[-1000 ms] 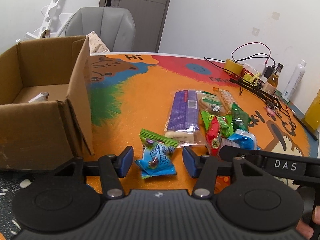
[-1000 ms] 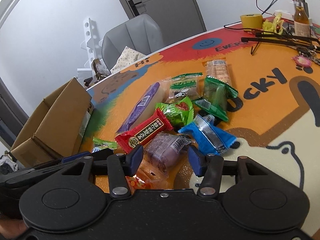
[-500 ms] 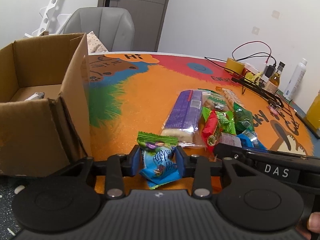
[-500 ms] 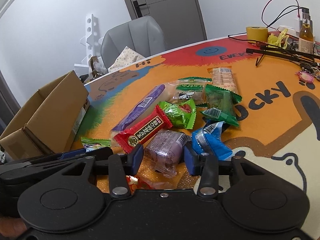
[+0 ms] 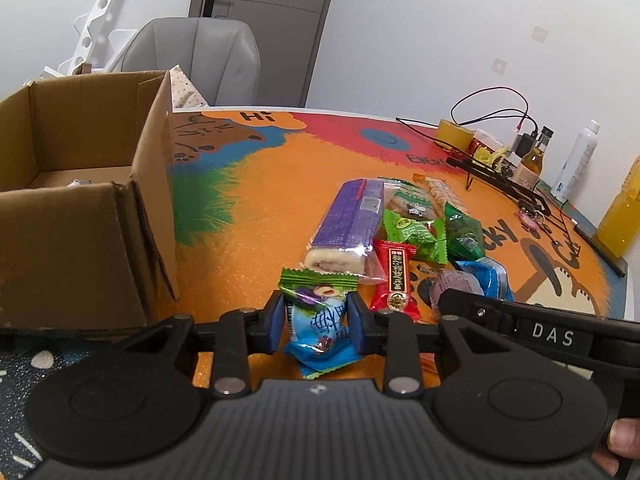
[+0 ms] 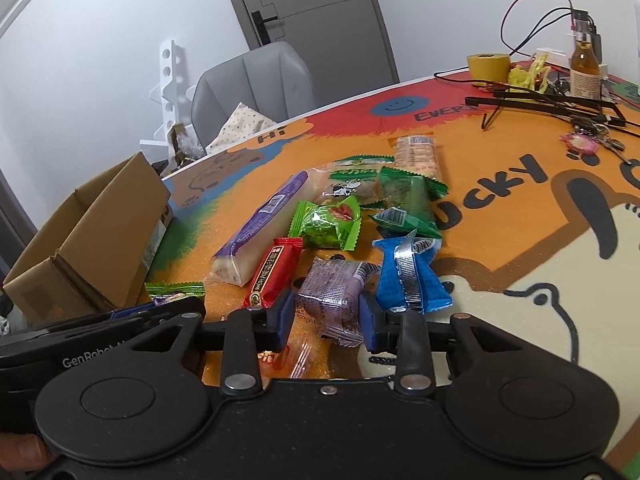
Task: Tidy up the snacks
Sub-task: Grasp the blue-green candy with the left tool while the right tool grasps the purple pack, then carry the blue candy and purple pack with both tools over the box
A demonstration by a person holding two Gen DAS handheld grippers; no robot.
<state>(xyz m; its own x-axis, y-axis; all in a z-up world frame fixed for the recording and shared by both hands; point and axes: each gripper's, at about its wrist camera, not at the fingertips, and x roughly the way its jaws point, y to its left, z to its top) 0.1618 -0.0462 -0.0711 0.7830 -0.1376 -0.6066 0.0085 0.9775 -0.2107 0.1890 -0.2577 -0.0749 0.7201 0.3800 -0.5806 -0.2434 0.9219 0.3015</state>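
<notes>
A blue and green snack packet [image 5: 324, 344] lies on the orange table mat [image 5: 256, 216] between the pads of my left gripper [image 5: 318, 322], whose jaws are closing and pinch its sides. My right gripper [image 6: 327, 322] is closing on a clear packet with a purple cake [image 6: 332, 292], and its pads touch it. Past both lie a long purple roll cake [image 5: 348, 220], a red bar [image 6: 274, 272], a green packet [image 6: 326, 226] and a blue packet [image 6: 412, 276]. An open cardboard box [image 5: 80, 216] stands at the left with one small item inside.
At the table's far right are a yellow tape roll [image 5: 454, 134], cables, a black wire stand [image 6: 540, 100], keys [image 6: 580, 142] and several bottles [image 5: 576, 160]. A grey chair [image 5: 192, 60] stands behind the table. The table edge runs just left of the box.
Both grippers' jaws have narrowed from wide apart onto their packets: the left on the blue and green one, the right on the purple cake. Neither hand has shifted much.
</notes>
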